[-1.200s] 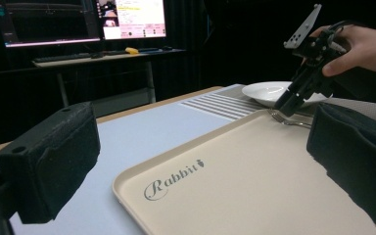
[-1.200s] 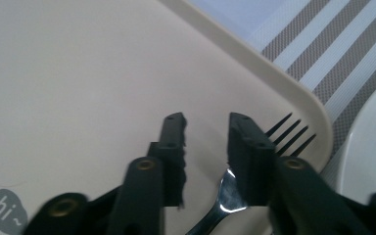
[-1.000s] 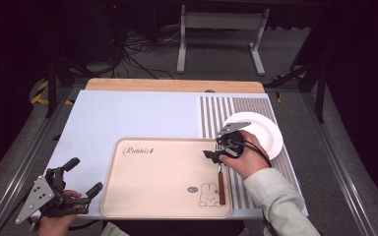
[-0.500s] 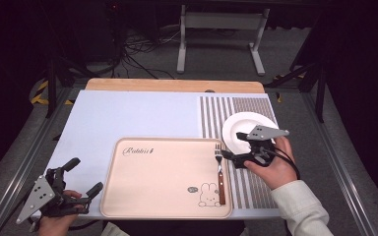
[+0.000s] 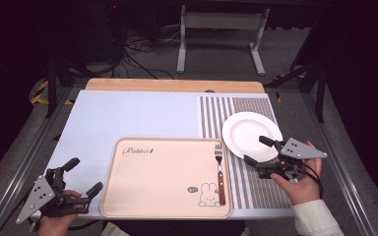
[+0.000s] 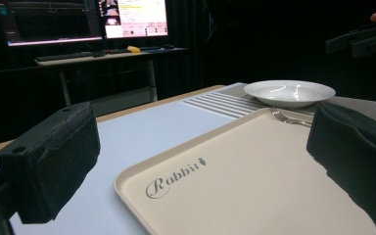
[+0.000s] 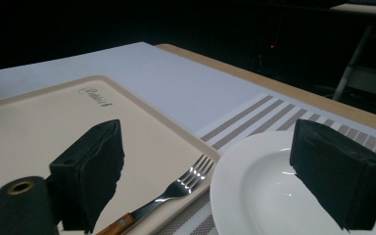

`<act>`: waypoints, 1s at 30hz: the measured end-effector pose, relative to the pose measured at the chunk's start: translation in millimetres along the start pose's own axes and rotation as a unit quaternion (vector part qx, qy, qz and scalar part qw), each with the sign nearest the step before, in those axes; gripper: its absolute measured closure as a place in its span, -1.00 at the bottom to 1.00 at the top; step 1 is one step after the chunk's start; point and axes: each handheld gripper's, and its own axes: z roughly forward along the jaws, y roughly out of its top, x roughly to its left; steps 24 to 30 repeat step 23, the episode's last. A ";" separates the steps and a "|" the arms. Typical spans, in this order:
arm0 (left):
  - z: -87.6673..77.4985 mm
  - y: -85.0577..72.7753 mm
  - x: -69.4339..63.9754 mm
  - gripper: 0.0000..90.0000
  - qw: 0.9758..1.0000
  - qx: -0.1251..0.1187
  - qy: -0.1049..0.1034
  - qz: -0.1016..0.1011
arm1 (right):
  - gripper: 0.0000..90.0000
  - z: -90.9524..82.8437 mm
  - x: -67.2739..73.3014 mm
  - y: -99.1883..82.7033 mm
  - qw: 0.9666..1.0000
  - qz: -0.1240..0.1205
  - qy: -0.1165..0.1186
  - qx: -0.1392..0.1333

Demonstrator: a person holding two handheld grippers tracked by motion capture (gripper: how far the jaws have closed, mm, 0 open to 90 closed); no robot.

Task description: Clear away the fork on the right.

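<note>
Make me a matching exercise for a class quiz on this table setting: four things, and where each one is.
Things:
1. fork
2. plate
3. left tongs
4. right tongs

Places:
A. on the striped mat
B. near corner of the table, left of the tray
C. along the tray's right edge
D. open, at the plate's near rim

Pairs: 1-C, 2-A, 3-B, 4-D
</note>
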 end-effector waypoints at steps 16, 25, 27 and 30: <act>0.5 0.6 -0.6 -1.00 1.000 0.004 0.000 0.007 | -0.73 -32.8 -12.0 -41.0 0.998 -0.018 0.003 -0.053; 0.6 1.1 -1.1 -1.00 1.000 0.006 0.000 0.013 | -0.72 -37.8 -10.0 -63.1 0.999 -0.014 -0.012 -0.043; 0.6 1.1 -1.1 -1.00 1.000 0.006 0.000 0.013 | -0.72 -37.8 -10.0 -63.1 0.999 -0.014 -0.012 -0.043; 0.6 1.1 -1.1 -1.00 1.000 0.006 0.000 0.013 | -0.72 -37.8 -10.0 -63.1 0.999 -0.014 -0.012 -0.043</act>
